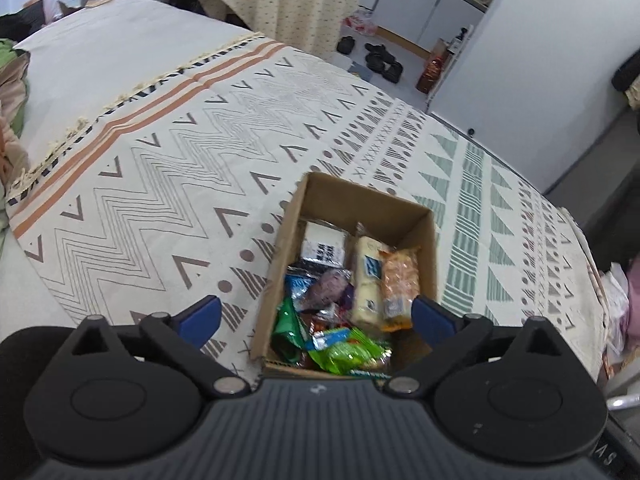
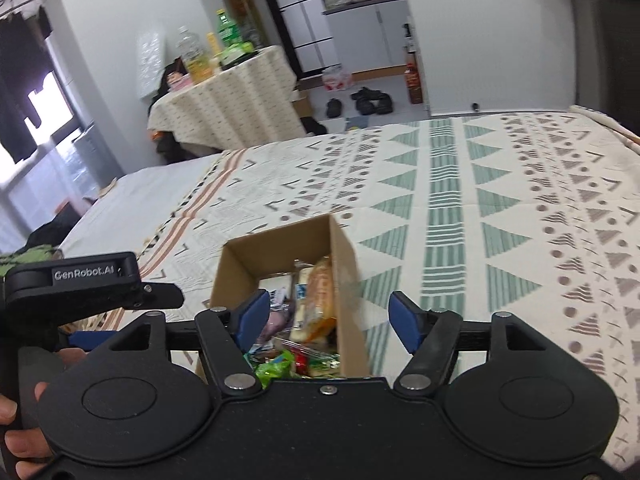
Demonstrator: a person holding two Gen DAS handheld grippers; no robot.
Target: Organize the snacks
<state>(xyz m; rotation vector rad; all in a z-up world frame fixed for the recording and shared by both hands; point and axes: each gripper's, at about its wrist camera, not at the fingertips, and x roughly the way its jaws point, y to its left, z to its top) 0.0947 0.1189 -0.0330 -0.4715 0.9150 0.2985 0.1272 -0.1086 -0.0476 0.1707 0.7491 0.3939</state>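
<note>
- Cardboard box (image 1: 416, 216) sits on the patterned bedspread (image 1: 168, 184) of the bed, packed with snacks (image 1: 340, 312).
- An orange packet (image 1: 398, 280) and a pale yellow one (image 1: 368, 280) lie side by side along the box's right wall.
- Left claw (image 1: 316, 316) hangs above the box, jaws wide apart, gripping nothing.
- Right claw (image 2: 330, 316) likewise gapes empty over it.

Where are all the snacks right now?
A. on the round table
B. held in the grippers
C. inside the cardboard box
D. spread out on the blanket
C: the snack packets all lie inside the open cardboard box on the blanket, while the left gripper and right gripper are both open and hold nothing.
</note>
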